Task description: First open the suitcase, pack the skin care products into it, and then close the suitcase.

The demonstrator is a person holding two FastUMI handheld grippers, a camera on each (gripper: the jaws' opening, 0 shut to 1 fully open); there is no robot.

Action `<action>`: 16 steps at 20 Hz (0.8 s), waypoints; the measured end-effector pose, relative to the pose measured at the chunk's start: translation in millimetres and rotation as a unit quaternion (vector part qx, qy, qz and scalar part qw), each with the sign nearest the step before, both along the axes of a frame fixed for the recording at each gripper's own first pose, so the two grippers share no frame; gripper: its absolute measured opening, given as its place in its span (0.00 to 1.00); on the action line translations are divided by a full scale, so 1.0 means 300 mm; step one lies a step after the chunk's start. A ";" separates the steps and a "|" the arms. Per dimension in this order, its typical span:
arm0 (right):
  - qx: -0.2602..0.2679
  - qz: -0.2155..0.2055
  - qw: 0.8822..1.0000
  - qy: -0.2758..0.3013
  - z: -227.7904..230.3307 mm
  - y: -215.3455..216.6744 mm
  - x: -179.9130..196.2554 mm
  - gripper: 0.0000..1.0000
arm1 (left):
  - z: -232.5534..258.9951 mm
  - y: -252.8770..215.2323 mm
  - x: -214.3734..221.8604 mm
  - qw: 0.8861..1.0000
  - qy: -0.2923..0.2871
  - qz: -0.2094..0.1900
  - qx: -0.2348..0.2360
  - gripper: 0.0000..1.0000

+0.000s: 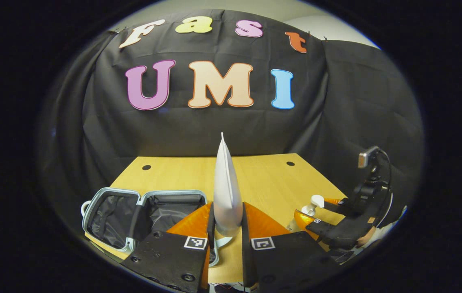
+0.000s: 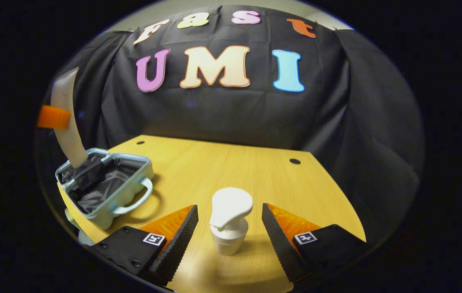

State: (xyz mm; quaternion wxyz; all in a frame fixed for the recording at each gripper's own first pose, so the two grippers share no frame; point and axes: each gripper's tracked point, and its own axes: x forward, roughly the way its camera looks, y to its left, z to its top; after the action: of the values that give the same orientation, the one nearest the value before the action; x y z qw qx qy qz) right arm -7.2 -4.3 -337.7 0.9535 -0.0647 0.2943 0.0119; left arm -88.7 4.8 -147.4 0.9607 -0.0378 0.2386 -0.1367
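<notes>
- Your left gripper (image 1: 227, 240) pinched the white, flat-tailed squeeze tube (image 1: 226, 191), upright, beside the open pale-blue hard-shell suitcase (image 1: 110, 195); likely light, soft-walled.
- The white pump bottle (image 2: 229, 224) stood on the wooden table (image 2: 255, 171) between your right gripper's (image 2: 229, 232) wide-open fingers, untouched; probably top-heavy, so grip its body.

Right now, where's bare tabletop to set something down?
Free: the back of the table, between the two cable holes, and its right side beyond the pump bottle. Crowded: the left front, with the open suitcase, the left gripper clamping a white tube beside it.
</notes>
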 end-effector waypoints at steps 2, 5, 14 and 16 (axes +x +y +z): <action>-0.016 0.002 1.000 0.016 -0.058 -0.011 -0.018 0.96 | -0.003 0.027 -0.003 1.000 0.005 0.008 -0.001 0.25; -0.029 0.007 0.999 0.020 -0.093 -0.012 -0.035 0.86 | -0.007 0.072 -0.012 1.000 0.012 0.019 -0.001 0.25; 0.035 0.069 0.997 0.008 0.094 0.158 -0.028 0.59 | -0.111 0.296 0.030 0.996 0.058 0.042 0.047 0.25; 0.046 0.085 0.995 -0.007 0.176 0.201 -0.022 0.59 | -0.186 0.360 0.034 0.992 0.102 0.051 0.052 0.25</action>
State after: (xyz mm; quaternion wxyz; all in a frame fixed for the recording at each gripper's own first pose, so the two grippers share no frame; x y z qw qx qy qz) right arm -13.9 56.0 -285.0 0.9530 -0.0452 0.2802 0.1063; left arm -78.4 112.7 -203.0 0.9376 -0.0141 0.3402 -0.0700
